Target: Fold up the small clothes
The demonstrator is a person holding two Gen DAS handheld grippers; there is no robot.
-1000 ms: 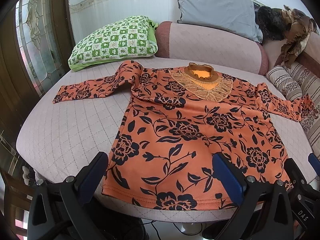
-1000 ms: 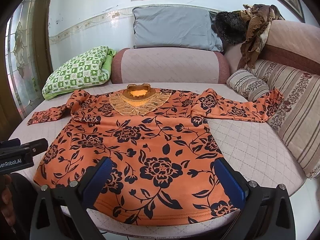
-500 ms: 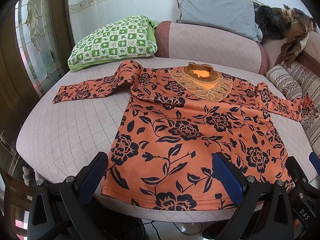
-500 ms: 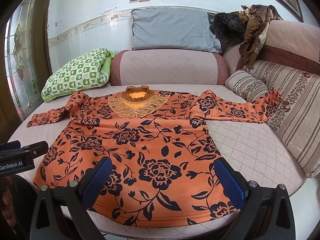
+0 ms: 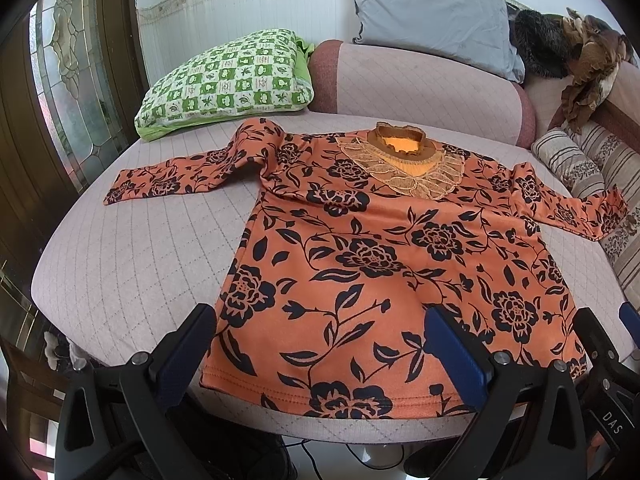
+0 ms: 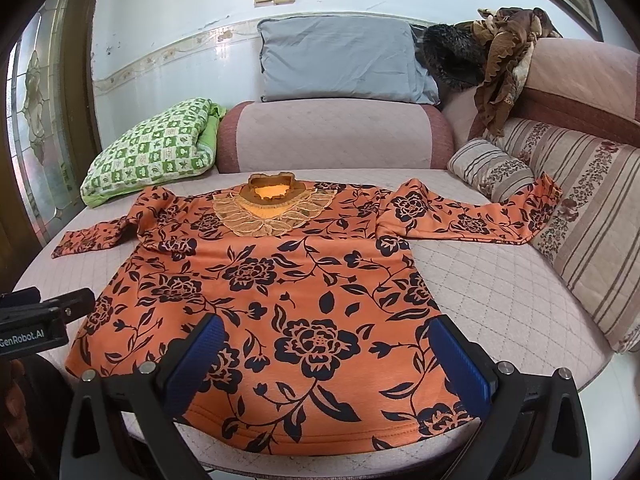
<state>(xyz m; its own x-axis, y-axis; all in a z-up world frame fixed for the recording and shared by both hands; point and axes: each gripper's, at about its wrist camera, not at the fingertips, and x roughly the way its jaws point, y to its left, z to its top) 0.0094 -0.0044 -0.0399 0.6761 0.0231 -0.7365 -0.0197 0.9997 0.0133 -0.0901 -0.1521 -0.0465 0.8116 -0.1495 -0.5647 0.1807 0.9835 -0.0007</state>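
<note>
An orange long-sleeved top (image 5: 372, 248) (image 6: 276, 280) with black flowers and a lace collar lies flat, face up, on a quilted pink sofa seat (image 5: 132, 256) (image 6: 492, 288). Both sleeves are spread out sideways, the right one reaching a striped cushion (image 6: 592, 216). My left gripper (image 5: 320, 344) hovers open over the hem's left part, holding nothing. Open too, my right gripper (image 6: 328, 356) hangs above the hem's middle. Neither touches the cloth.
A green checked pillow (image 5: 228, 80) (image 6: 152, 152) lies at the back left, a grey pillow (image 5: 432, 20) (image 6: 344, 60) on the backrest. Brown and black clothes (image 6: 492, 44) are piled at the back right. A glazed wooden door (image 5: 68, 80) stands left. The seat's front edge is just below the hem.
The right wrist view has risen slightly, showing more wall. The top and the left gripper have not moved.
</note>
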